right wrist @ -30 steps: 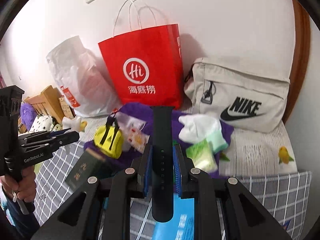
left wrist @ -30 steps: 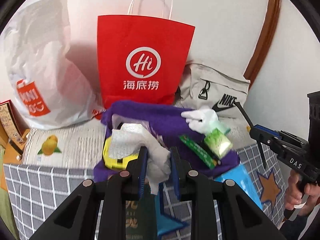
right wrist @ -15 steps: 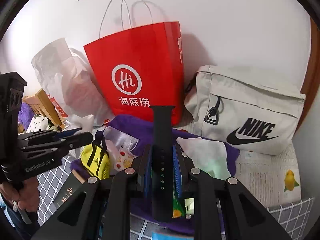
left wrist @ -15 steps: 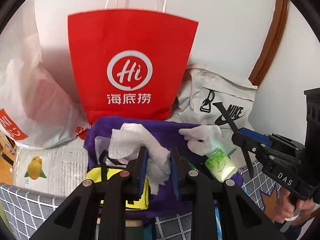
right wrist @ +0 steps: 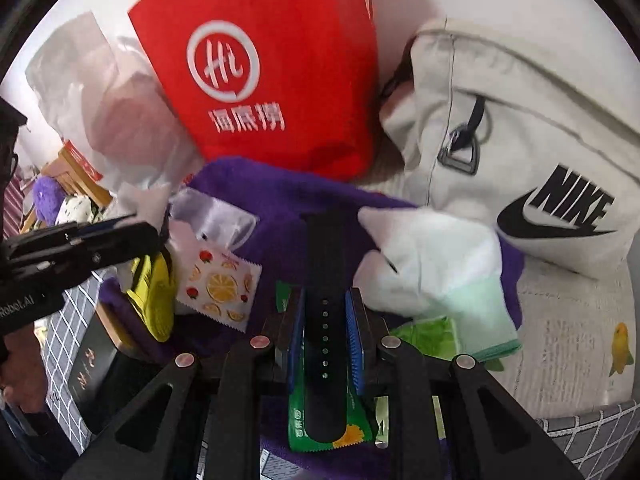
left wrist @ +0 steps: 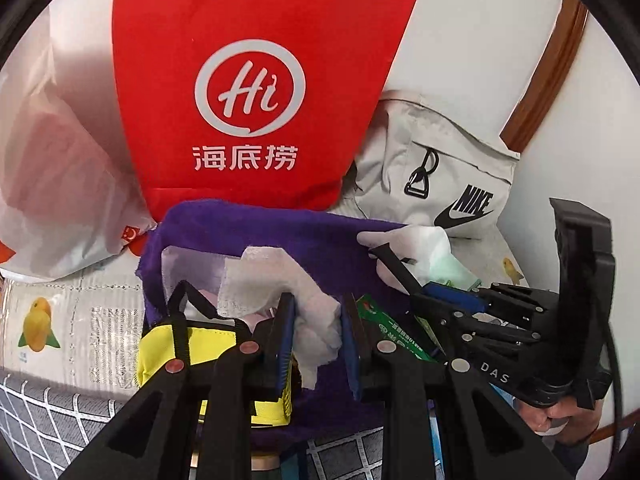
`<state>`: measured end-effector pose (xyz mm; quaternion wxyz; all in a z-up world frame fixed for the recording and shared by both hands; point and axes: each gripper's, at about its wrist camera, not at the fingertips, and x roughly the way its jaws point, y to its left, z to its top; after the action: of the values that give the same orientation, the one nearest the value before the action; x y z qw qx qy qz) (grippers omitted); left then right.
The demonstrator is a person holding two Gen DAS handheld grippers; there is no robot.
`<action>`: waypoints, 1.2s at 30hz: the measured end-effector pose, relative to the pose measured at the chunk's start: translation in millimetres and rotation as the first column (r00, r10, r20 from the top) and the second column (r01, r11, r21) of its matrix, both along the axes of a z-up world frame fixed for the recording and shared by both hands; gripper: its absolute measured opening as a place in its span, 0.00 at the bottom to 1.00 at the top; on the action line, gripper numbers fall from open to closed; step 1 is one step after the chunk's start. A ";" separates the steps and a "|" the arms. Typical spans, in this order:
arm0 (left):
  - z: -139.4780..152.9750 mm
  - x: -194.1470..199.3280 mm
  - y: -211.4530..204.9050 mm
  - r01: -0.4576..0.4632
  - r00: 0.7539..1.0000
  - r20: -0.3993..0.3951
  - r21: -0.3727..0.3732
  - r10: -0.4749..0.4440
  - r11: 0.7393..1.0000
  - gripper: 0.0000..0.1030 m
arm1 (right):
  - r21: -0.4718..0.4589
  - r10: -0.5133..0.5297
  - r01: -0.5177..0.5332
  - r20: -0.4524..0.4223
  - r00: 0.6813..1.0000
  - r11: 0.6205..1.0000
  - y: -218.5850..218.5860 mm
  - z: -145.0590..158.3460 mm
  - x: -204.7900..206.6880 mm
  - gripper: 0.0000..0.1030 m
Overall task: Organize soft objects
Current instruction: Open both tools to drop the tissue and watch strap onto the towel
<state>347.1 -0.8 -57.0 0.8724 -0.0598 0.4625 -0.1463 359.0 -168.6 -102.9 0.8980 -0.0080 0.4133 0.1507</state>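
Observation:
My left gripper point(left wrist: 318, 340) is shut on a crumpled white tissue point(left wrist: 276, 284), held just above a purple cloth point(left wrist: 280, 236) and a small yellow bag point(left wrist: 200, 344). A black watch strap point(right wrist: 325, 304) stands upright between the blue pads of my right gripper point(right wrist: 325, 344), which is shut on it over the same purple cloth point(right wrist: 280, 200). Below the strap lies a green sachet point(right wrist: 304, 432). A white sock with a mint cuff point(right wrist: 436, 276) rests to the right, a fruit-print wipe packet point(right wrist: 218, 284) to the left. The right gripper point(left wrist: 452, 308) also shows in the left wrist view.
A red paper bag point(left wrist: 256, 80) stands against the wall behind the cloth. A white plastic bag point(left wrist: 56, 184) is on its left, a grey Nike bag point(right wrist: 520, 160) on its right. A dark book point(right wrist: 88, 372) lies at the checked cover's edge. A hand point(left wrist: 560, 420) grips the right tool.
Both grippers have moved forward and down toward the purple cloth, so the red bag and the items loom larger. The tissue and the strap stay gripped as before.

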 end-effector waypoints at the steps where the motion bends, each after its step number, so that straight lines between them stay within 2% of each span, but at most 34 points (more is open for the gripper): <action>1: -1.2 0.3 0.1 -0.002 1.000 -0.003 0.001 0.002 1.000 0.21 | -0.013 -0.005 0.005 -0.005 1.000 1.000 -0.7 -2.7 1.3 0.20; 9: -3.8 -0.7 -6.1 0.017 1.000 -0.009 0.010 -0.017 1.000 0.21 | -0.067 -0.024 0.021 -0.038 0.999 0.998 -0.8 -19.4 10.3 0.20; 16: -6.8 0.3 -10.4 0.031 0.999 -0.017 0.024 -0.031 0.999 0.21 | -0.074 -0.014 0.009 -0.077 0.997 0.997 -0.3 -32.1 17.6 0.20; 23: -10.9 1.8 -12.1 0.037 0.999 -0.028 0.025 -0.036 0.999 0.21 | -0.064 0.012 -0.018 -0.096 0.995 0.998 1.4 -30.9 17.1 0.21; 27: -14.2 3.6 -12.2 0.036 0.999 -0.030 0.017 -0.036 0.999 0.21 | -0.009 0.020 -0.021 -0.093 0.995 1.000 -5.8 -22.0 13.9 0.34; 32: -14.9 0.1 -21.6 0.079 0.996 -0.030 0.008 -0.079 0.997 0.21 | -0.009 0.004 -0.004 -0.034 0.999 1.000 -13.8 -0.8 1.4 0.35; 36: -20.5 -5.2 -41.5 0.134 0.990 -0.052 0.041 -0.132 0.990 0.21 | -0.027 -0.024 0.025 0.021 0.999 0.999 -24.4 15.6 -9.2 0.47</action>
<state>341.9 -42.3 -77.6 0.8502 -0.0129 0.4898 -0.1923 349.9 -193.0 -87.3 0.9038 -0.0167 0.4061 0.1339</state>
